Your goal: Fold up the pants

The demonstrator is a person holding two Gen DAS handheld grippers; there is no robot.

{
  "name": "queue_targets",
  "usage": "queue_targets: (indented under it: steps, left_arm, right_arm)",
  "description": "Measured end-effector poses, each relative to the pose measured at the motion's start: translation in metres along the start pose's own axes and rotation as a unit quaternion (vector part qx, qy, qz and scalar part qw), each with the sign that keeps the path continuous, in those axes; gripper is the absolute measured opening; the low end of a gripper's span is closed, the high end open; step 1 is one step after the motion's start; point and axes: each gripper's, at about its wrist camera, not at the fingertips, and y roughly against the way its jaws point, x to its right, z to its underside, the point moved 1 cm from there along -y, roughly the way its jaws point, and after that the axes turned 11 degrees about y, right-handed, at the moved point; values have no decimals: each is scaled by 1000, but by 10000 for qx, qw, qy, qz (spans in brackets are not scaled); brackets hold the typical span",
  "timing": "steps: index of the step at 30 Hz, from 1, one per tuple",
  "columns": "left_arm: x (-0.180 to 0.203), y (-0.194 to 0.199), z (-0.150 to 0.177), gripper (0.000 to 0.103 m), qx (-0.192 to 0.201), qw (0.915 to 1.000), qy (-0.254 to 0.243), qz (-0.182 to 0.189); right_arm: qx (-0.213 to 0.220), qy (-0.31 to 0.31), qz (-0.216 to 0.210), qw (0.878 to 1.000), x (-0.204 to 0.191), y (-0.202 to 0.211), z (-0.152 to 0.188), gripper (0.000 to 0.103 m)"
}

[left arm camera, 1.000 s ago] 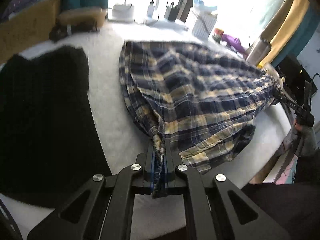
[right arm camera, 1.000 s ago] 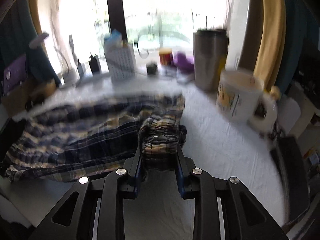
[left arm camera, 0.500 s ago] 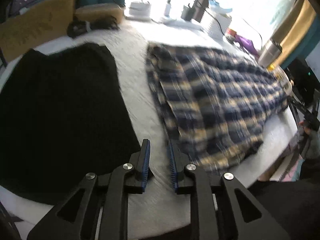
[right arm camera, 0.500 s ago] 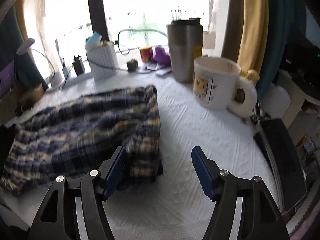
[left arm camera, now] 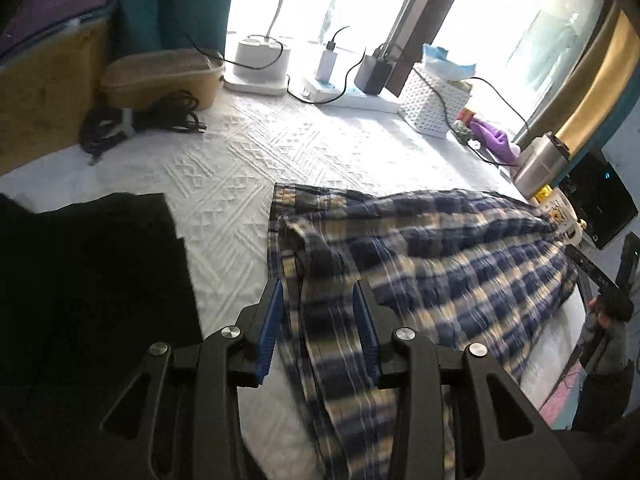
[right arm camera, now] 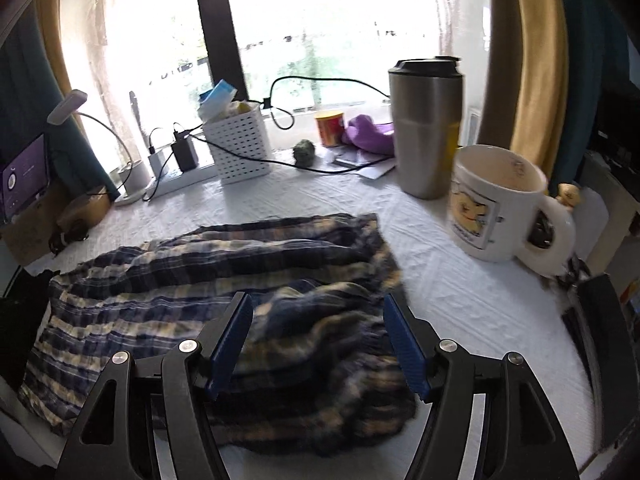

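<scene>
Blue-and-cream plaid cotton pants (left arm camera: 432, 264) spread flat on the white embossed tablecloth (left arm camera: 240, 176), long axis running from one pair of jaws across to the other. Left gripper (left arm camera: 318, 320) over the hem end, jaws partly apart, just been widening, cloth below but unpinched. Right gripper (right arm camera: 318, 336) over the bunched waistband, jaws wide, gripping nothing. A second ago both clamped on the fabric, lifted and taut; now dropped, both ends equally near.
</scene>
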Motion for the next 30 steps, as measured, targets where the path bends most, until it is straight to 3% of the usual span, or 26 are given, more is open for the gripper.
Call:
queue_targets:
  steps: [7,12,18,22,25,29,30]
  left_arm:
    - [-1,-31,-21,36,-341,9986,133,394]
    - [1,-57,-27,36,-850,9933,180,764]
    - [-1,-72,-41,36,-1032,9859,473,1229]
    - [-9,-81,-49,50,-1226,9731,888,1737]
    - [-7,-72,-54,50,-956,9773,890,1669]
    - [6,-49,-56,50,-495,9851,437,1587]
    - [9,-44,-54,43,-438,9859,357,1576]
  right_arm:
    - [-89,29,-190,9998,-13,-21,-12,69]
    - [-169,136,-328,9992,-24,-36,-19,69]
    - [-409,242,-432,9979,-33,-55,-16,69]
    - [-616,312,-379,9969,-36,-67,-9,69]
    - [-678,287,-382,9966,-34,-72,-6,69]
    - [-704,278,-375,9964,-34,-74,-6,69]
    - [-706,281,-370,9964,-34,-74,-6,69]
